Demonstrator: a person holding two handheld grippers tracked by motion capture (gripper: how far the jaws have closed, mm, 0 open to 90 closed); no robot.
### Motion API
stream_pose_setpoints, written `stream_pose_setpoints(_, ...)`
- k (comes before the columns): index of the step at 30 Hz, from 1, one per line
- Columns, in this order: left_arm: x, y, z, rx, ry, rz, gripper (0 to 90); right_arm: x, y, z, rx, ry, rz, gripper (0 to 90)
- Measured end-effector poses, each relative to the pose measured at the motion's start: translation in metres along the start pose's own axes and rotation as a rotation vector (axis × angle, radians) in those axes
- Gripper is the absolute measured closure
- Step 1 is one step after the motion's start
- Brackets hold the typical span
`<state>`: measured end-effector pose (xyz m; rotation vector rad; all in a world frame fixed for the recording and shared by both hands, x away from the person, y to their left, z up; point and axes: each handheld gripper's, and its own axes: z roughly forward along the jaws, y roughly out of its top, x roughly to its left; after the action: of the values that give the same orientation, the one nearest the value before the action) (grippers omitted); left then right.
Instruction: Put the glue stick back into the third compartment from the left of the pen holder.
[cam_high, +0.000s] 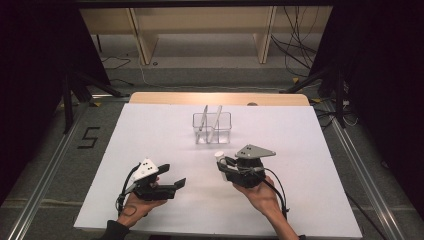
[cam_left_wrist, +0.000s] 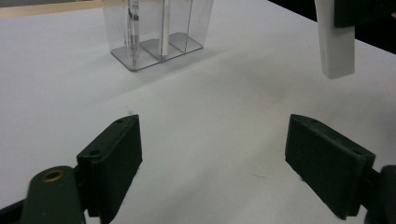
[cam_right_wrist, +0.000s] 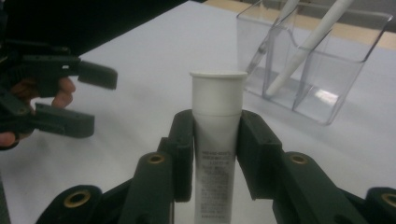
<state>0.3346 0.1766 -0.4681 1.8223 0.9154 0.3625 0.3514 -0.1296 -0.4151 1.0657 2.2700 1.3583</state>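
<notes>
Desk (cam_high: 150, 135): I logged a white top with a wooden strip along its far edge.

Clear organiser (cam_high: 212, 127): I found it standing on the desk toward the far edge, split into compartments. I take it as my landmark. Two slim stick-like items leaned inside it, one white (cam_right_wrist: 308, 44) and one clear (cam_left_wrist: 133, 28); I could not tell exactly which compartment each sat in.

Right tongs (cam_high: 222, 165): held in my right hand (cam_high: 262, 195) on the near side of the organiser, close to it. Jaws pressed against both sides of a white tube.

Left tongs (cam_high: 172, 177): held in my left hand (cam_high: 140, 205), nearer to me than the organiser and off to its left, apart from the right tongs. Jaws spread wide with bare desk between them, gripping nothing.

White tube (cam_right_wrist: 217, 135): upright between the right tongs' jaws, flat cap (cam_right_wrist: 218, 74) uppermost, small grey print on its lower body. It sat just on the near side of the organiser, not touching it.
</notes>
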Motion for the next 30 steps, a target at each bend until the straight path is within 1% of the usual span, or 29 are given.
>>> stream_pose_setpoints(2, 0.000, 0.000, 0.000, -0.006, 0.000, -0.002, 18.2, -0.004, 0.005, -0.001, -0.016, -0.008, 0.007, 68.5)
stream_pose_setpoints(7, 0.000, 0.000, 0.000, -0.008, -0.001, -0.003, 18.2, -0.018, 0.018, 0.001, -0.051, -0.013, 0.048, 68.5)
stream_pose_setpoints(12, 0.001, 0.000, -0.001, -0.009, -0.002, -0.001, 18.2, -0.032, 0.032, 0.006, -0.070, -0.040, 0.075, 68.5)
stream_pose_setpoints(20, 0.001, 0.000, -0.001, -0.010, -0.003, -0.001, 18.2, -0.059, 0.058, 0.012, -0.128, -0.083, 0.140, 68.4)
stream_pose_setpoints(24, 0.001, 0.000, 0.000, -0.012, -0.002, -0.002, 18.2, -0.069, 0.068, 0.018, -0.147, -0.093, 0.169, 68.4)
stream_pose_setpoints(30, 0.001, 0.000, -0.001, -0.010, -0.003, -0.001, 18.2, -0.080, 0.080, 0.030, -0.164, -0.124, 0.189, 68.4)
